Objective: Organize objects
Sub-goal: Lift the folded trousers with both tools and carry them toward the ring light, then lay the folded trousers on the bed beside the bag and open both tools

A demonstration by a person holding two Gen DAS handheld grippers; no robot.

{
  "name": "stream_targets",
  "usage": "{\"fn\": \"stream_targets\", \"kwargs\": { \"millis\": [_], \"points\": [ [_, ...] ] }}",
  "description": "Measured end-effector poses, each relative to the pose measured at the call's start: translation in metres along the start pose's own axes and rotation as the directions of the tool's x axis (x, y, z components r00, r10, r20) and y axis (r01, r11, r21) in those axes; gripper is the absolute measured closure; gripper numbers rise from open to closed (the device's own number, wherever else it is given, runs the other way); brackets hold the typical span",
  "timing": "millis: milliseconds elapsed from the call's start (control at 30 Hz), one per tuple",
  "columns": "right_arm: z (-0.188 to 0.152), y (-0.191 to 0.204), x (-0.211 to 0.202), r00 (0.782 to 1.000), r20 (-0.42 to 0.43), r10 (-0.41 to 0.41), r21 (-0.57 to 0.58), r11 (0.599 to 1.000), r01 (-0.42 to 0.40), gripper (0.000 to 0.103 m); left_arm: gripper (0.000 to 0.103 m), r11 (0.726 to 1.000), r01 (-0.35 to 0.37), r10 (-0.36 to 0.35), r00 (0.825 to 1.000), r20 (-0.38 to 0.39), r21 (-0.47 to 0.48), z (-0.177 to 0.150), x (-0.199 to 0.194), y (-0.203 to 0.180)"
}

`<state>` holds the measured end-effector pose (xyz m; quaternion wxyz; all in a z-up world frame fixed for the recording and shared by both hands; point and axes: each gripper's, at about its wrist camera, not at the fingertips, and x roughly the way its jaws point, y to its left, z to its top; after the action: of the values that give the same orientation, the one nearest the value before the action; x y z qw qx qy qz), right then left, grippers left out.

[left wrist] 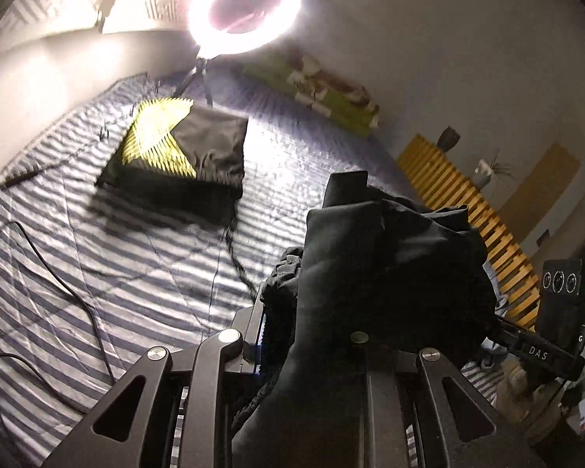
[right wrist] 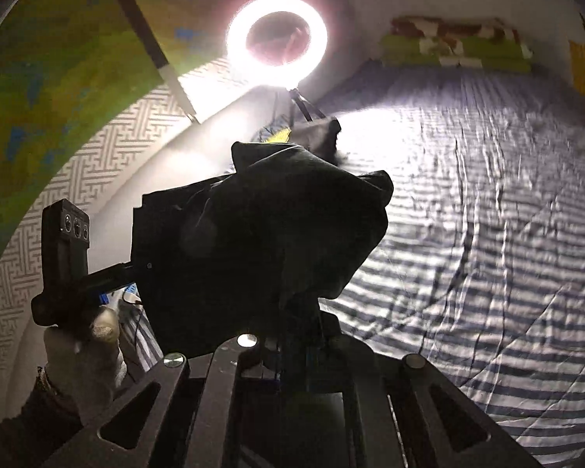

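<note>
A bundled black garment (left wrist: 390, 269) hangs between both grippers above a striped bed. My left gripper (left wrist: 288, 335) is shut on its gathered edge; the cloth drapes over the fingers and hides them. My right gripper (right wrist: 296, 319) is shut on the same black garment (right wrist: 261, 234), which bulges up in front of the camera and hides the fingertips. A folded black and yellow garment (left wrist: 175, 160) lies flat on the bed ahead to the left, and shows small behind the bundle in the right wrist view (right wrist: 316, 132).
The blue and white striped bedsheet (left wrist: 97, 273) fills the ground. A lit ring light (left wrist: 245, 4) on a small tripod stands at the bed's far edge. A black cable (left wrist: 58, 273) runs over the sheet. A green patterned pillow (left wrist: 319, 93) lies at the far end. A yellow slatted frame (left wrist: 468, 218) is at right.
</note>
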<state>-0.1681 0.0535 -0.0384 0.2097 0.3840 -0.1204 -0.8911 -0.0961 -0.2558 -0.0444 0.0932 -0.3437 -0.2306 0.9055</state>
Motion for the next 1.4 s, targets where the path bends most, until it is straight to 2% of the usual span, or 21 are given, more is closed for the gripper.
{"fn": "stream_targets", "kwargs": {
  "millis": [200, 300, 433, 567, 733, 900, 1067, 1200, 1233, 1300, 1333, 1367, 1400],
  "points": [
    [0.035, 0.027, -0.024, 0.996, 0.083, 0.018, -0.051, 0.999, -0.014, 0.096, 0.081, 0.999, -0.01, 0.006, 0.995, 0.098, 0.039, 0.036, -0.037, -0.014],
    [0.059, 0.04, -0.025, 0.993, 0.115, 0.032, -0.075, 0.997, -0.023, 0.096, 0.081, 0.998, -0.032, 0.025, 0.989, 0.148, 0.046, 0.067, -0.053, -0.016],
    [0.102, 0.053, -0.01, 0.989, 0.139, 0.056, -0.095, 0.995, -0.043, 0.096, 0.081, 0.997, -0.063, 0.054, 0.98, 0.193, 0.045, 0.116, -0.063, -0.008],
    [0.147, 0.054, 0.025, 0.987, 0.138, 0.083, -0.077, 0.994, -0.073, 0.096, 0.081, 0.995, -0.1, 0.092, 0.973, 0.212, 0.027, 0.168, -0.052, 0.015],
    [0.193, 0.044, 0.097, 0.991, 0.102, 0.087, -0.055, 0.995, -0.082, 0.096, 0.081, 0.986, -0.165, 0.16, 0.969, 0.186, 0.012, 0.217, -0.008, 0.056],
    [0.22, 0.014, 0.183, 0.997, 0.035, 0.066, -0.017, 0.998, -0.065, 0.096, 0.081, 0.979, -0.204, 0.204, 0.971, 0.124, -0.015, 0.258, 0.063, 0.114],
    [0.24, -0.019, 0.267, 0.998, -0.038, 0.043, 0.037, 0.998, -0.041, 0.096, 0.081, 0.972, -0.227, 0.23, 0.972, 0.046, -0.059, 0.281, 0.132, 0.17],
    [0.25, -0.031, 0.313, 0.998, -0.062, -0.006, 0.013, 1.0, 0.007, 0.096, 0.081, 0.965, -0.255, 0.256, 0.967, 0.011, -0.057, 0.294, 0.174, 0.202],
    [0.253, -0.033, 0.323, 0.997, -0.069, -0.019, 0.003, 1.0, 0.02, 0.095, 0.08, 0.961, -0.274, 0.274, 0.962, 0.003, -0.048, 0.297, 0.184, 0.207],
    [0.26, -0.043, 0.347, 0.993, -0.111, -0.05, 0.001, 0.999, 0.05, 0.09, 0.07, 0.937, -0.349, 0.349, 0.937, -0.035, -0.019, 0.299, 0.211, 0.213],
    [0.262, -0.049, 0.356, 0.989, -0.126, -0.077, 0.005, 0.997, 0.079, 0.083, 0.067, 0.919, -0.394, 0.393, 0.918, -0.055, -0.003, 0.3, 0.221, 0.215],
    [0.266, -0.056, 0.363, 0.983, -0.139, -0.121, 0.005, 0.992, 0.123, 0.082, 0.061, 0.895, -0.445, 0.446, 0.893, -0.061, 0.023, 0.3, 0.231, 0.215],
    [0.269, -0.064, 0.367, 0.976, -0.138, -0.168, 0.008, 0.985, 0.171, 0.081, 0.058, 0.881, -0.473, 0.474, 0.879, -0.056, 0.033, 0.299, 0.236, 0.213]
  ]
}}
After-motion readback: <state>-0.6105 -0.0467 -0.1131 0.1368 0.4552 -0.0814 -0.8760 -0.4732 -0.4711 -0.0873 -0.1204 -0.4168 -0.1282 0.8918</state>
